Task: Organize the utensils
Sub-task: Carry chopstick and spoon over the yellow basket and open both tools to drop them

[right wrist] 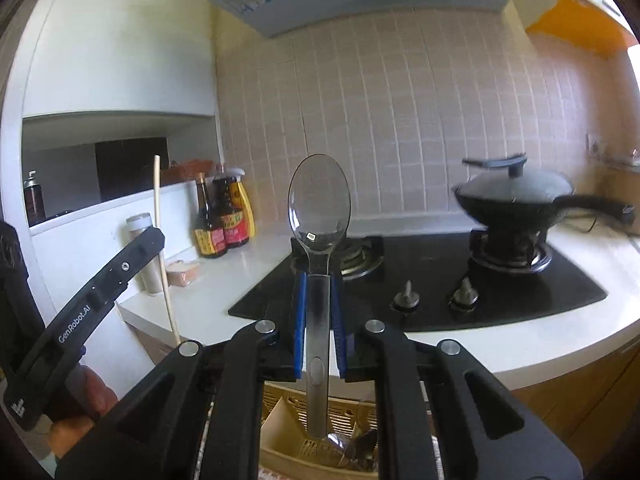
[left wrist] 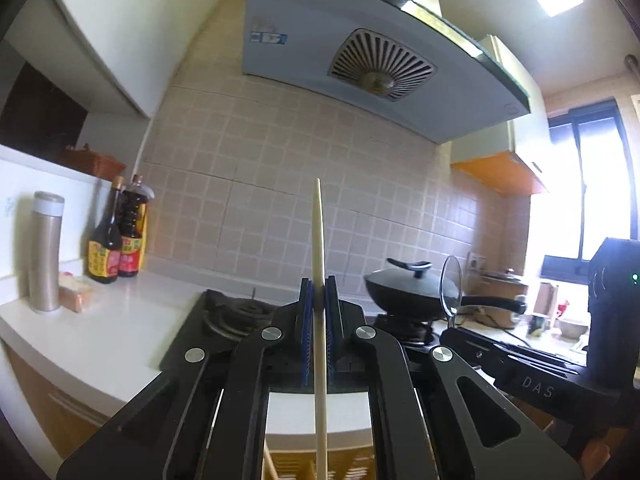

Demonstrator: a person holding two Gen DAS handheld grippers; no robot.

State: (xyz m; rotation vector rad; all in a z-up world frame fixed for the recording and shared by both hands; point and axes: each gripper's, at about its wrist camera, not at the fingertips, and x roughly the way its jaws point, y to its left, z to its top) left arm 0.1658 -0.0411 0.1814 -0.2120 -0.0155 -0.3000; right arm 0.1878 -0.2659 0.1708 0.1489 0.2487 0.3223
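Right gripper (right wrist: 319, 308) fingers pinching spoon (right wrist: 319, 216) upright, handle end directly above utensil basket (right wrist: 280, 420); left gripper (left wrist: 318, 312) pinching upright chopstick (left wrist: 318, 232).

The chopstick (left wrist: 319, 240) is pale cream and the spoon (right wrist: 319, 204) is clear with a silvery handle, each between black grippers with blue fingers (right wrist: 300, 312). The tabletop (right wrist: 224, 280) is white, the stove (right wrist: 440, 280) glossy black, and the wok (right wrist: 516, 200) black under a grey lid. Beige square tiles with pale grout cover the wall (right wrist: 400, 120); the basket (right wrist: 296, 420) is tan with slotted walls, and the sauce bottles (right wrist: 220, 216) are dark with red and yellow labels.
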